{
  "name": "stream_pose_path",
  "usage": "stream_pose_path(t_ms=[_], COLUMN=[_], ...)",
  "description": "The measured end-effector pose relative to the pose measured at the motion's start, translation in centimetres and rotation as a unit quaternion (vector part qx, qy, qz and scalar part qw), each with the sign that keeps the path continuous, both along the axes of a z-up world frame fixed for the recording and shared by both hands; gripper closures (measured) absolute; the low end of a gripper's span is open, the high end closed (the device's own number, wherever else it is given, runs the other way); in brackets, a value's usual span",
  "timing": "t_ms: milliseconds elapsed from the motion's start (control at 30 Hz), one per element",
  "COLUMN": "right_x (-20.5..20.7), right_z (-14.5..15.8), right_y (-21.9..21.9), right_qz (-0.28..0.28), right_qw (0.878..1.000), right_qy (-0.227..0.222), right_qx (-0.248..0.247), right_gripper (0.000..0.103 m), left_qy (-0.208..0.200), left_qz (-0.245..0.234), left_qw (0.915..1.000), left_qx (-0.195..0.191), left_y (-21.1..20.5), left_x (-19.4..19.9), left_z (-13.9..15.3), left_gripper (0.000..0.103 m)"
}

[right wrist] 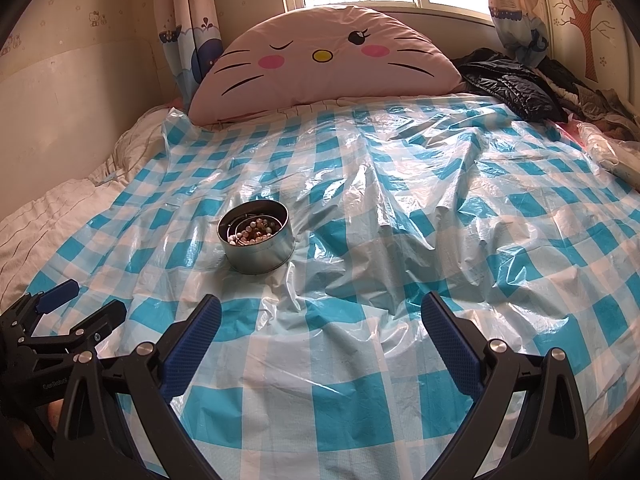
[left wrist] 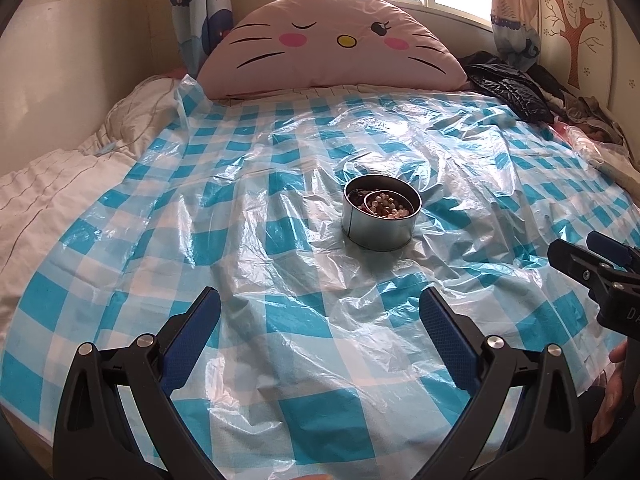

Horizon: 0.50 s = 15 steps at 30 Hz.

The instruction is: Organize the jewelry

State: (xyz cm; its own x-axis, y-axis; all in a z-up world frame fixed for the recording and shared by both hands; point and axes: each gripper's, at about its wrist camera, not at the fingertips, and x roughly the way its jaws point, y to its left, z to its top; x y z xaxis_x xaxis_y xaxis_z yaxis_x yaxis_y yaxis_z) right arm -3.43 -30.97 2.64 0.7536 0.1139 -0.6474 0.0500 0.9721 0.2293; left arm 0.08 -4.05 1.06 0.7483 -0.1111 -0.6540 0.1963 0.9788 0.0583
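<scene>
While both of my grippers hover low over the bed, the one landmark I steer by is a round metal tin (left wrist: 380, 212) sitting upright on a crinkled plastic sheet (left wrist: 280, 240) with a blue-and-white check pattern. Inside the tin lies the jewelry: a strand of pale and brown beads (left wrist: 386, 204), coiled against the tin's inner wall, with a thin ring-shaped bangle (left wrist: 370, 198) curving around part of it.

My left gripper (left wrist: 320, 312) is released, its two blue-padded fingers (left wrist: 192, 340) spread wide with nothing between them. It sits on the near side of the tin, apart from it, with the tin roughly centred ahead. My right gripper (right wrist: 320, 316) is likewise spread and empty. It is also on the near side of the tin, and from its camera the tin (right wrist: 256, 236) lies ahead and to the left, well clear of the fingers (right wrist: 448, 344). Each camera catches the other gripper at its edge, both nearer to me than the tin.

Beyond the tin, at the head of the bed, leans a large pink half-round pillow (left wrist: 332, 44) printed with a winking cat face. To the right of the pillow, farther from the tin, lies a heap of dark clothing (left wrist: 512, 88). Left of the tin, past the sheet's edge, a pale striped quilt (left wrist: 52, 192) shows.
</scene>
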Motion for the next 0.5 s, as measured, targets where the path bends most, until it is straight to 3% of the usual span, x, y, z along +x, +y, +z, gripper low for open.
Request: stream_pose_path(t_ms=[267,500], right_x=[0.0,0.0], right_z=[-0.2,-0.3], right_y=[0.0,0.0], right_qz=[0.0,0.001], right_qw=[1.0,1.0], right_qy=[0.001,0.003], right_qx=[0.0,-0.001], right_gripper=[0.007,0.007], left_qy=[-0.056,0.016], left_qz=[0.01,0.022], left_qw=[0.9979,0.9988], left_qx=[0.029,0.04], left_y=[-0.4,-0.4], left_x=[-1.5,0.3], left_z=[0.8,-0.7], left_gripper=[0.008,0.007])
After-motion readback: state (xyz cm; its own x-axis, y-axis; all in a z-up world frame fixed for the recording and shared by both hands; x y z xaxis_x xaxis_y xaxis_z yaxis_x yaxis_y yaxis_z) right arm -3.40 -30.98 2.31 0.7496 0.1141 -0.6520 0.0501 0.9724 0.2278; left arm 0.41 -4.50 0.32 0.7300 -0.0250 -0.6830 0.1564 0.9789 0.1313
